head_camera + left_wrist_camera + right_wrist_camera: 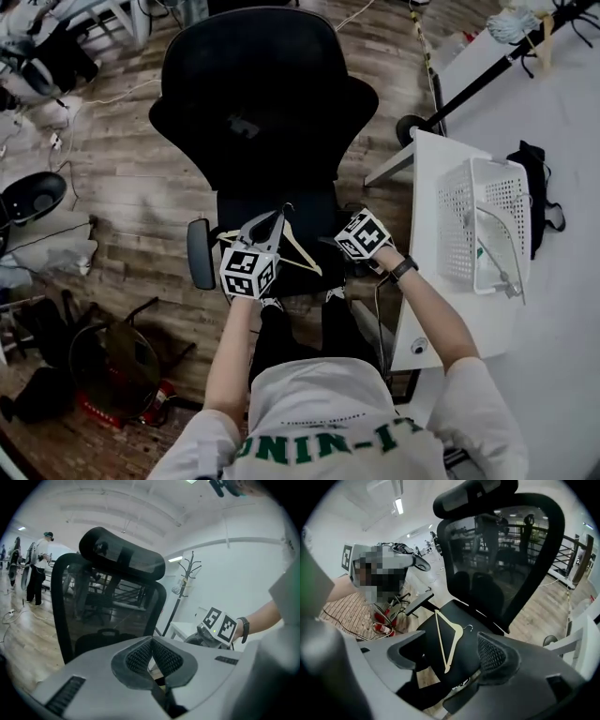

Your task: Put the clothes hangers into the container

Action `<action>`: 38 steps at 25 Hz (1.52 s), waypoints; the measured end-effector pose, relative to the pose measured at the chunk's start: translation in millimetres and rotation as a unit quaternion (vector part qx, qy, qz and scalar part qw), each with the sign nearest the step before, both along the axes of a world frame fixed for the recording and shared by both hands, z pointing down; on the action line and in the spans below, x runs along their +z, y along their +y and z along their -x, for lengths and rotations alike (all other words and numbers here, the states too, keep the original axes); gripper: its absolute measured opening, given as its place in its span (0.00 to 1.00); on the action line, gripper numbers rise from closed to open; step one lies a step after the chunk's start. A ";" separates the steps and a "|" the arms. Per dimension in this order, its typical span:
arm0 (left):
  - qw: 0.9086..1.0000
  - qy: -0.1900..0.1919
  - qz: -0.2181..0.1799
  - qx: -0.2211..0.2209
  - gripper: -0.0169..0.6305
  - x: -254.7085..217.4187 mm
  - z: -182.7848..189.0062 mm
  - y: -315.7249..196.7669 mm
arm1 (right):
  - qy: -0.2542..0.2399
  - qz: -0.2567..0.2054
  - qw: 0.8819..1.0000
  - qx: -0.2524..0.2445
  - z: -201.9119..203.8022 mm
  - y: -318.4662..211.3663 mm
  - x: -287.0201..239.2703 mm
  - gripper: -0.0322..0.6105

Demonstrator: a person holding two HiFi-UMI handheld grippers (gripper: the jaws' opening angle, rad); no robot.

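Observation:
A pale wooden hanger (pixel 302 251) lies flat on the black chair seat (pixel 314 211). My left gripper (pixel 284 212) hovers over its left part with jaws shut and nothing seen between them (pixel 151 640). My right gripper (pixel 352 246) is at the seat's right side, tilted down. In the right gripper view its jaws stand wide open (pixel 452 644), with the hanger (pixel 441 641) on the seat below, apart from the pads. The white perforated basket (pixel 455 220) stands on the white table at the right, and a thin hanger (pixel 502 253) lies in it.
The chair's tall mesh back (pixel 262 94) rises behind the seat, and an armrest (pixel 199 253) sticks out at its left. A black bag (pixel 536 192) lies beside the basket. Cables, another chair base (pixel 33 197) and clutter sit on the wooden floor at the left.

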State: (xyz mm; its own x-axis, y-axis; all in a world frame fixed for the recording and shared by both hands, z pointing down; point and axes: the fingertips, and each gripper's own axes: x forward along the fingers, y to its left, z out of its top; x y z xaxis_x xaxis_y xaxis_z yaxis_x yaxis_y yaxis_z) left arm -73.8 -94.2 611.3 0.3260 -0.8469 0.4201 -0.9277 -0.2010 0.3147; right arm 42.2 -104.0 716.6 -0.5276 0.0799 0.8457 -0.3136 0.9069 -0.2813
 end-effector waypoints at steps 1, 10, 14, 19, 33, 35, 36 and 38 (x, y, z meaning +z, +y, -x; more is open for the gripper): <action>1.000 0.003 0.002 -0.009 0.05 10.0 8.3 3.4 | 0.001 0.009 1.000 -0.004 9.8 6.0 15.1 0.59; 0.998 0.010 0.020 -0.064 0.05 112.0 64.8 29.8 | -0.015 0.078 0.996 0.036 71.3 29.3 153.5 0.59; 0.997 0.016 0.035 -0.068 0.05 170.7 76.8 34.2 | -0.023 0.084 0.995 0.040 94.0 38.0 223.7 0.60; 0.995 0.030 0.052 -0.081 0.05 228.5 85.2 38.0 | 0.016 0.063 0.995 0.071 103.3 44.2 320.6 0.58; 0.993 0.047 0.079 -0.077 0.05 261.8 85.0 47.6 | 0.080 -0.027 0.988 0.126 95.2 32.2 356.4 0.31; 0.994 0.043 0.075 -0.073 0.05 248.8 86.8 47.6 | 0.078 -0.035 0.988 0.127 98.1 30.7 337.3 0.31; 0.994 0.040 0.072 -0.070 0.05 242.5 88.5 47.1 | 0.080 -0.036 0.988 0.130 98.7 29.3 328.1 0.31; 0.995 0.032 0.070 -0.066 0.05 231.0 91.3 44.6 | 0.090 -0.038 0.987 0.131 98.2 26.6 311.7 0.31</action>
